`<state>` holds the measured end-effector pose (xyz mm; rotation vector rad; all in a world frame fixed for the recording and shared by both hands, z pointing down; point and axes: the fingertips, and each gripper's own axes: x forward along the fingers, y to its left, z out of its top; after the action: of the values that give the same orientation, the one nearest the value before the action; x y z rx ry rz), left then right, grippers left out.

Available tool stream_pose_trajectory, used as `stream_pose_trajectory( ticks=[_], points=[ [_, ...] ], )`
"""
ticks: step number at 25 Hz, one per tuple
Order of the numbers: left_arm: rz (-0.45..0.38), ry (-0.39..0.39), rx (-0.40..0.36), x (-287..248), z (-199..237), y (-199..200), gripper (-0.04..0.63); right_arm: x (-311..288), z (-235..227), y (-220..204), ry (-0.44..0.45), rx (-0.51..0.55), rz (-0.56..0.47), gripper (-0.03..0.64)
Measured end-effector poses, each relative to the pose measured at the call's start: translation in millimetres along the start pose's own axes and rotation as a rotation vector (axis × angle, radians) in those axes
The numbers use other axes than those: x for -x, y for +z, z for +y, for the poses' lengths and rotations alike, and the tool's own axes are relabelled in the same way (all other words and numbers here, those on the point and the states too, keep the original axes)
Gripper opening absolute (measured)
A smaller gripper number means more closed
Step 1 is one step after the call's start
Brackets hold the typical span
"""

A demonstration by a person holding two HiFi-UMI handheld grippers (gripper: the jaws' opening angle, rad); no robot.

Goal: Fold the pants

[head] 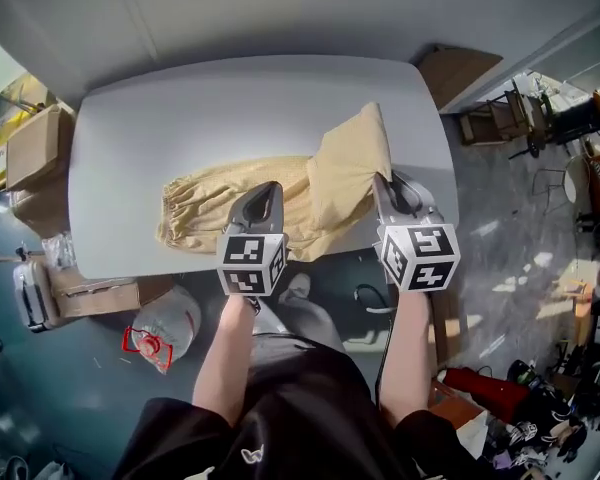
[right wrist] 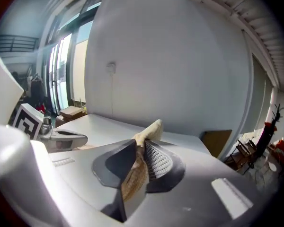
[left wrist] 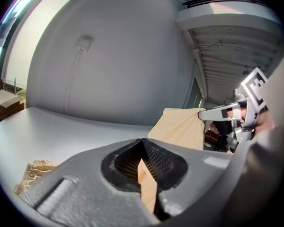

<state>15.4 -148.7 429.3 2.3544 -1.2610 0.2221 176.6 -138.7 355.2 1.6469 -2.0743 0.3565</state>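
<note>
Left gripper [left wrist: 143, 144]: grey plastic jaws, ribbed mesh pads, pressed together on a thin flat fold of the tan woven fabric pants [left wrist: 147, 186]. Right gripper [right wrist: 140, 145]: same build, jaws nipped on a bunched, crumpled edge of the same cloth, a tuft poking out past the tips. From the head view both grippers sit at the near edge of the pale grey, smooth, round-cornered table [head: 180, 118]. The right one holds a trouser end lifted into a soft upright flap (it sags in a curve). The rest of the pants lie flat on the tabletop, with the gathered, ruffled end toward the left. Brown cardboard boxes [head: 35, 143] stand on the floor left of the table.
</note>
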Motion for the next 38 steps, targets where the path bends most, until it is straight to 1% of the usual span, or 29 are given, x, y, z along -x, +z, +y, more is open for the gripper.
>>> stream_pose_trajectory(
  ticks=[3, 6, 9, 12, 16, 18, 20, 24, 28, 31, 32, 34, 36, 37, 38],
  points=[
    [-0.049, 0.049, 0.062, 22, 35, 17, 0.005, -17, 47, 20, 0.05, 0.149, 0.001, 0.058],
    [-0.094, 0.107, 0.064, 46, 65, 35, 0.003, -33, 97, 28, 0.09, 0.292, 0.024, 0.058],
    [-0.115, 0.164, 0.06, 71, 95, 42, 0.005, -54, 151, 28, 0.171, 0.378, 0.037, 0.058],
    [-0.116, 0.22, 0.064, 97, 124, 42, 0.005, -77, 205, 16, 0.259, 0.455, 0.077, 0.058],
    [-0.124, 0.3, 0.08, 137, 166, 41, 0.005, -98, 271, -11, 0.331, 0.595, 0.15, 0.06],
    [-0.126, 0.342, 0.099, 154, 189, 37, 0.005, -108, 305, -26, 0.379, 0.656, 0.183, 0.06],
    [-0.121, 0.377, 0.123, 168, 209, 29, 0.005, -117, 335, -45, 0.435, 0.696, 0.218, 0.06],
    [-0.092, 0.429, 0.162, 188, 236, 5, 0.003, -129, 376, -84, 0.527, 0.702, 0.291, 0.06],
    [-0.049, 0.462, 0.197, 202, 250, -24, 0.005, -134, 404, -123, 0.607, 0.651, 0.357, 0.06],
    [-0.029, 0.466, 0.196, 202, 257, -39, 0.005, -145, 416, -143, 0.622, 0.643, 0.346, 0.061],
    [-0.023, 0.467, 0.195, 202, 258, -43, 0.005, -146, 420, -148, 0.629, 0.624, 0.345, 0.063],
    [-0.013, 0.467, 0.196, 203, 259, -47, 0.005, -143, 429, -159, 0.673, 0.544, 0.371, 0.098],
    [-0.01, 0.463, 0.193, 201, 258, -45, 0.005, -140, 437, -166, 0.729, 0.459, 0.405, 0.185],
    [-0.012, 0.458, 0.187, 199, 258, -42, 0.005, -139, 439, -166, 0.743, 0.425, 0.412, 0.202],
    [-0.014, 0.452, 0.18, 197, 257, -38, 0.005, -140, 438, -163, 0.746, 0.393, 0.409, 0.193]
  ],
)
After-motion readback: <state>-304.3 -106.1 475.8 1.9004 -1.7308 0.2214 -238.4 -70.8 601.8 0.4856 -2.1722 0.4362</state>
